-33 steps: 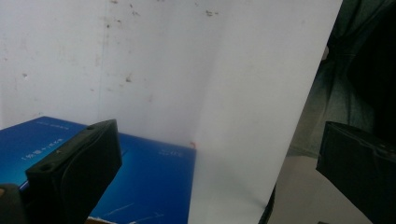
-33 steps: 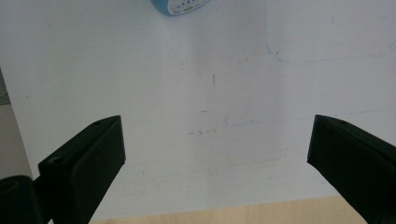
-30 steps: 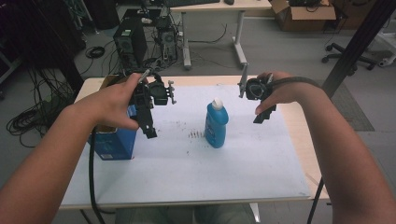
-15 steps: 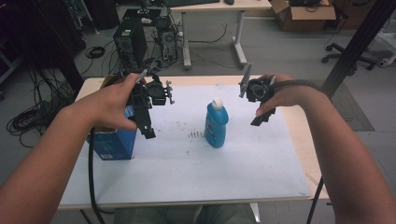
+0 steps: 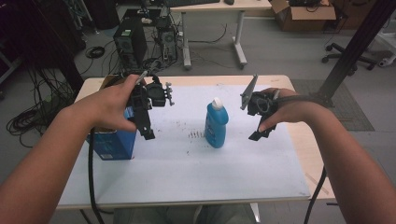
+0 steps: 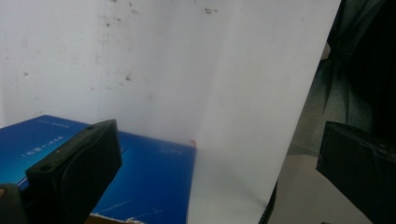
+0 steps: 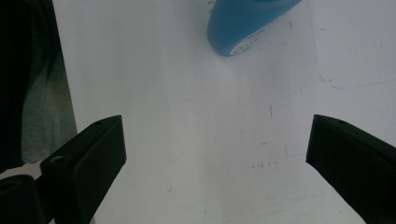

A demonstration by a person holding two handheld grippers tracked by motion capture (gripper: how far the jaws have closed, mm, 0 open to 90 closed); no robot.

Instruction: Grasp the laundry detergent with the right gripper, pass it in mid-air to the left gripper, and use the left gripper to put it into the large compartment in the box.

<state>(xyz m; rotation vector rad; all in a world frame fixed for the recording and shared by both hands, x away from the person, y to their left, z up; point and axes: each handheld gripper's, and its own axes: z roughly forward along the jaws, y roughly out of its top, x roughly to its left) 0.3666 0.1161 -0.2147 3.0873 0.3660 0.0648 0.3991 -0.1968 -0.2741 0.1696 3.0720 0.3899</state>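
Two grippers hang above the table with nothing in either. The left gripper sits at nine o'clock from the tall blue plastic bottle with a white cap, over the near corner of the blue cardboard box; its jaws are spread wide, and in the left gripper view the box's blue panel lies just below them. The right gripper hovers at three o'clock from the bottle, jaws also wide apart, the bottle's rounded base peeking in at twelve o'clock in the right gripper view.

Risk, as I judge it: the bottle is tall on a narrow foot, standing free mid-sheet on the white paper sheet, so a one-sided nudge from a jaw could topple it. A low left gripper could clip the box edge.

As for contents, the bottle is capped and opaque; its fill cannot be told. What the box holds cannot be told either.
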